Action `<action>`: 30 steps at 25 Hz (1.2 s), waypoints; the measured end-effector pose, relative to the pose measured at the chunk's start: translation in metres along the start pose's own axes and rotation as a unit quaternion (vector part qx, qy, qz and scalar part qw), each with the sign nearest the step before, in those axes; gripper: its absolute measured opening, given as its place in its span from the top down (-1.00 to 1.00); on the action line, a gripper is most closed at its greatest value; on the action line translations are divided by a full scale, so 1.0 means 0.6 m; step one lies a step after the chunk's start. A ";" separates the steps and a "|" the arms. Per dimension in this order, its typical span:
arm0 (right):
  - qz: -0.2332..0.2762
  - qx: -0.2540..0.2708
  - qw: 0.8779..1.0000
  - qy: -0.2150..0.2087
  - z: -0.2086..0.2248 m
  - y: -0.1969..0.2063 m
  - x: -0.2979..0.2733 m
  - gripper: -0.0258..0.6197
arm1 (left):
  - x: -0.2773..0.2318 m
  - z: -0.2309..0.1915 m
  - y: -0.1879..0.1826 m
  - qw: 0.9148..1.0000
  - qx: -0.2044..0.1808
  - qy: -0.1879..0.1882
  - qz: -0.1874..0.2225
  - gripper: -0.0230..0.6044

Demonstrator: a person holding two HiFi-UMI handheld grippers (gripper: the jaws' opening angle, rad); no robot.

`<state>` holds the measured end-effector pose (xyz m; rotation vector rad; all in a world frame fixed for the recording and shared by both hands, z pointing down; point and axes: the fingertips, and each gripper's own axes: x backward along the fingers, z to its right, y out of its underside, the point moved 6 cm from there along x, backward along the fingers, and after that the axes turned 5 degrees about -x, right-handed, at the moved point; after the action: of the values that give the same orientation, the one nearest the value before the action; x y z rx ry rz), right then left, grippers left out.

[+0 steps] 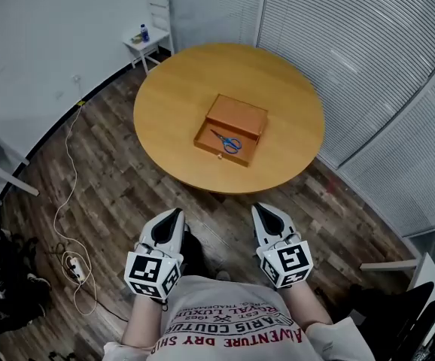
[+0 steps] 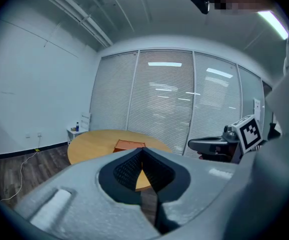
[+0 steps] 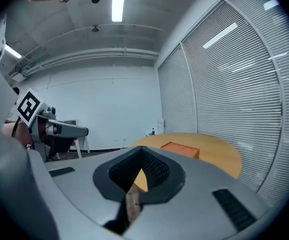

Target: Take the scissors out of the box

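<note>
Although both tools point toward the work, nothing of the task itself is done yet. Close to the person's body, the left hand-held gripper (image 1: 174,216) and the right hand-held gripper (image 1: 261,213) each have their jaws pressed together with nothing between them. They hang side by side above the wooden floor (image 1: 112,194), well apart from the counter (image 1: 172,104). Beyond that strip of floor stands the round counter, and near its middle sits the box (image 1: 216,155) with its lid (image 1: 238,116) laid open behind it, so no opening step seems to be left. The blue-handled scissors (image 1: 227,142) lie inside the open tray, toward its right side, untouched. What remains, by my reading, is nearly everything: get close to the counter, part the jaws of one gripper, reach into the tray, pinch the scissors, lift them clear of the walls and set them down outside.
</note>
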<state>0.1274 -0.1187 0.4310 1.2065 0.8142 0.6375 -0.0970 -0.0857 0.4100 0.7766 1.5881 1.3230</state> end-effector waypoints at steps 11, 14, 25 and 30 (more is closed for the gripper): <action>0.010 -0.018 0.992 0.123 0.094 -0.045 -0.161 0.90 | -0.236 -0.133 -0.062 0.994 -0.019 0.108 0.002 0.90; 0.008 -0.022 0.989 0.149 0.110 -0.066 -0.223 0.90 | -0.306 -0.188 -0.084 0.990 -0.024 0.138 -0.002 0.90; -0.076 -0.043 0.976 0.198 0.138 -0.075 -0.426 0.90 | -0.505 -0.344 -0.116 0.975 -0.031 0.218 -0.032 0.90; -0.114 -0.046 0.972 0.201 0.157 -0.063 -0.462 0.90 | -0.555 -0.357 -0.108 0.970 -0.029 0.237 -0.047 0.90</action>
<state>0.0476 -0.4007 0.4641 0.8915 1.2291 0.7313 -0.1552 -0.4817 0.4324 0.3556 1.9174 1.5540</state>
